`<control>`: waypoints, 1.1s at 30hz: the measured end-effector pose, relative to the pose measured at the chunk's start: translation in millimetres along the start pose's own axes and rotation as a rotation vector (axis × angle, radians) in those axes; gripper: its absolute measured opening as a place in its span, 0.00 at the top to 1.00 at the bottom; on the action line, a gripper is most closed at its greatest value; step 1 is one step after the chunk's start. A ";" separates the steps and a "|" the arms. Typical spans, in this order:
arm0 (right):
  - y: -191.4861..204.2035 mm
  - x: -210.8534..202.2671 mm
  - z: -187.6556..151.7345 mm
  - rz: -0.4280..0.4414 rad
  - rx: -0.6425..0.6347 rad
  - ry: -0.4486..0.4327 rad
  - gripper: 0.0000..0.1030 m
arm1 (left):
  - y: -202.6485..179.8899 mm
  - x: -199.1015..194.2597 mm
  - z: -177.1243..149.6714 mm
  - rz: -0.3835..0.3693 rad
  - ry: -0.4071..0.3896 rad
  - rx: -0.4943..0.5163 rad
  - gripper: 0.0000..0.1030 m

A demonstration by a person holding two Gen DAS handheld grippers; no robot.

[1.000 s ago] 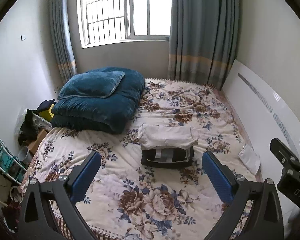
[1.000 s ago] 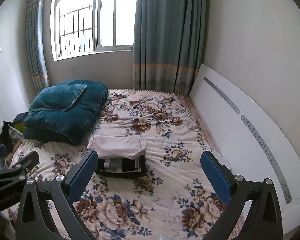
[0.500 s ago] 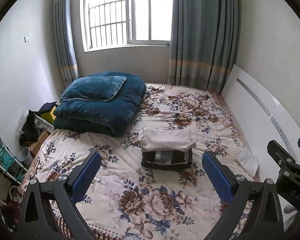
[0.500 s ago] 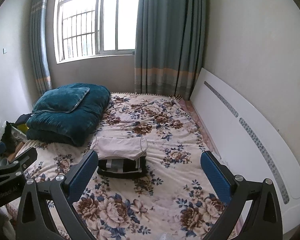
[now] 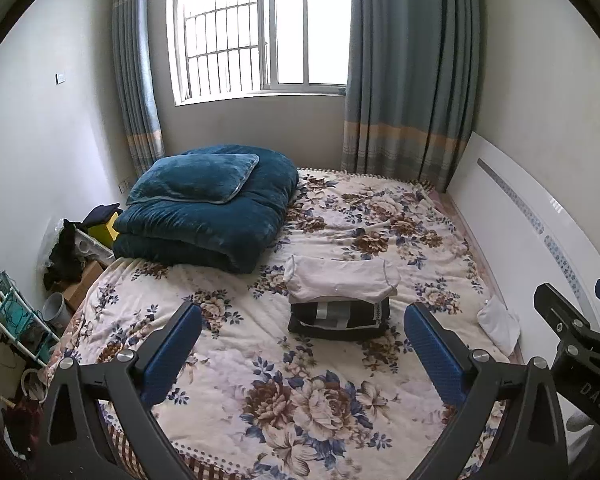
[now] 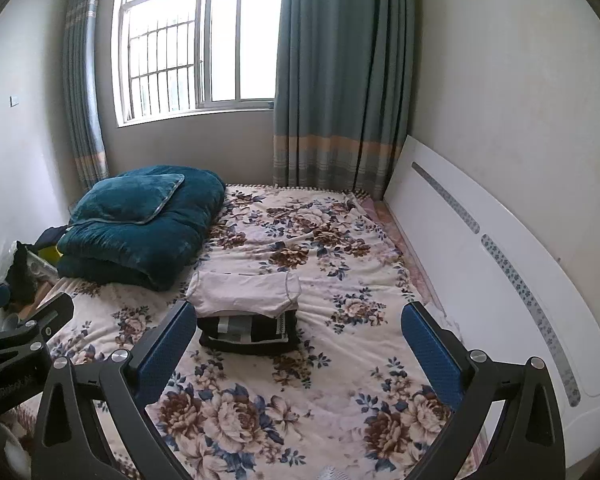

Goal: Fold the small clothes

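Both grippers, the left gripper [image 5: 302, 340] and right gripper [image 6: 296, 338], had been drawn back and raised, jaws held wide apart and empty. The folded clothes [image 5: 340, 300] were left stacked at twelve o'clock on the bed [image 5: 300, 400]; folding was judged finished.

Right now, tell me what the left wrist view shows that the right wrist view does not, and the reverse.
Only the left wrist view shows the small white folded cloth at the bed's edge by the white headboard, the teal wire rack and the grey bucket on the floor.

Only the right wrist view shows the headboard's near end.

Both show the folded white garment lying on the folded black striped garment, the folded teal velvet quilt, the floral bedspread, and both open grippers, left and right, holding nothing.
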State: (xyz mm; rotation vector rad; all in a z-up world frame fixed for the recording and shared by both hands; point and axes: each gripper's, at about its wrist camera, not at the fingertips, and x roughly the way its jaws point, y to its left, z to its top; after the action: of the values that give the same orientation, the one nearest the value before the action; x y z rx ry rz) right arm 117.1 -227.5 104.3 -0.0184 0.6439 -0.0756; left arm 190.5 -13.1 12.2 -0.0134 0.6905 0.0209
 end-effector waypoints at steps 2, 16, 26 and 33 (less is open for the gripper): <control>1.2 0.2 0.8 0.003 0.001 -0.002 0.00 | -0.1 0.8 -0.1 0.000 0.000 -0.003 0.00; 8.5 -0.9 3.3 0.016 -0.003 0.002 0.00 | 2.5 -5.8 3.9 0.002 0.002 -0.004 0.00; 16.4 -3.6 1.4 0.022 -0.004 0.008 0.00 | 2.4 -9.1 6.6 0.009 0.003 -0.001 0.00; 17.4 -3.6 0.5 0.027 -0.005 0.005 0.00 | 2.3 -11.3 8.3 0.012 -0.007 0.000 0.00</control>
State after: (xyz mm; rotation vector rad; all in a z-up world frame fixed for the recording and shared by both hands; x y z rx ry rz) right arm 115.7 -209.9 106.2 -0.0143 0.6488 -0.0482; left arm 187.0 -10.8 25.8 -0.0092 0.6839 0.0324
